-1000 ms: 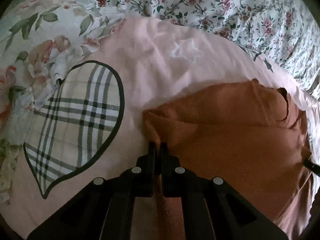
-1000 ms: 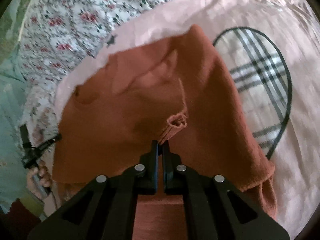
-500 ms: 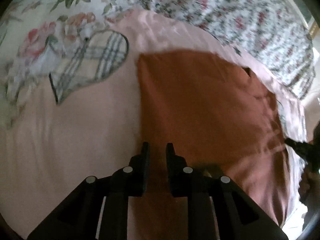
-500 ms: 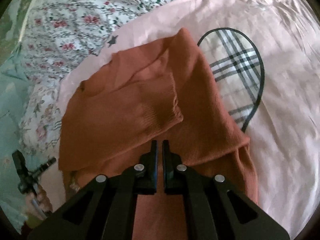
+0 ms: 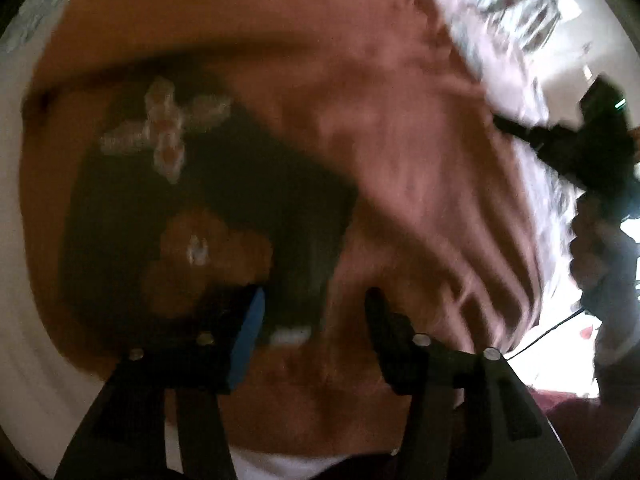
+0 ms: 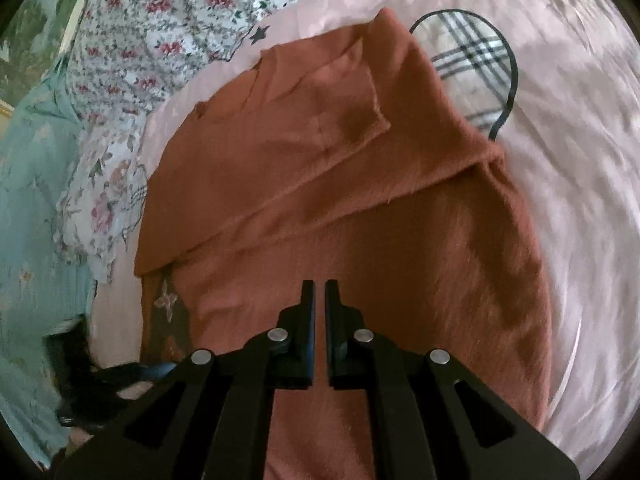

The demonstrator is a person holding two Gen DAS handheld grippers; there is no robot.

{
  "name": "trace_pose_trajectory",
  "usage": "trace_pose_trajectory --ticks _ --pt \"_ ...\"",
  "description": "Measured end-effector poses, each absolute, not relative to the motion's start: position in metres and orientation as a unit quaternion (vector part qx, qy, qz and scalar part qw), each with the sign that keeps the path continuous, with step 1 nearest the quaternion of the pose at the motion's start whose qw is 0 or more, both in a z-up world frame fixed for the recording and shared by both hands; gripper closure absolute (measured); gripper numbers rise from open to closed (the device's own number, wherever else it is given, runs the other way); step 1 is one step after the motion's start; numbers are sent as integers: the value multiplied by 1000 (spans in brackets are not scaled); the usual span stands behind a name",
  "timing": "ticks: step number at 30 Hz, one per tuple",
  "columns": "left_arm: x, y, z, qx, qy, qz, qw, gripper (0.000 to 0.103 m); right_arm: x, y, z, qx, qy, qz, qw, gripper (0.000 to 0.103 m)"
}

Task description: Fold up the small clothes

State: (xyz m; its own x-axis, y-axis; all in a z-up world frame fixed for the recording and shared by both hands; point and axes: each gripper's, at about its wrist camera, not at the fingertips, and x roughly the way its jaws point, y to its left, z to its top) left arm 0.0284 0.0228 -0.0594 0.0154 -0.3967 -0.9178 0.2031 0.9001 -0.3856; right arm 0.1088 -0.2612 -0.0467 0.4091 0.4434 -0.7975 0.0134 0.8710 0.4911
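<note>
A rust-orange knit sweater (image 6: 360, 184) lies on a pink sheet (image 6: 568, 152), its sleeves folded across the body. My right gripper (image 6: 319, 288) hovers over the sweater's lower part, jaws nearly closed with a thin gap and nothing between them. The left wrist view is blurred; my left gripper (image 5: 316, 300) is open, close above the sweater's hem (image 5: 400, 160), where a dark patch with a pale flower motif (image 5: 164, 132) shows. The other gripper appears at the right edge of that view (image 5: 592, 140).
A plaid heart print (image 6: 472, 56) on the pink sheet lies past the sweater. Floral bedding (image 6: 168, 12) lies at the far left, with teal fabric (image 6: 28, 208) beside it. The left gripper shows dark at the right view's lower left (image 6: 92, 376).
Both grippers let go of the sweater. The left one opened wide and swung down close to the hem. The right one pulled back toward the sweater's lower part.
</note>
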Motion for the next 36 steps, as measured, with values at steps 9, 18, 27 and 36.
trace_pose_trajectory --ticks 9,18,27,36 --pt "-75 116 -44 -79 689 -165 701 53 50 -291 -33 209 529 116 814 90" --pt "-69 135 -28 -256 643 -148 706 31 11 -299 -41 199 547 96 808 71" --pt "-15 80 -76 -286 717 -108 627 34 -14 -308 -32 187 544 87 813 71" --pt "-69 136 -62 -233 685 -141 675 93 -42 -361 -55 206 561 36 801 71"
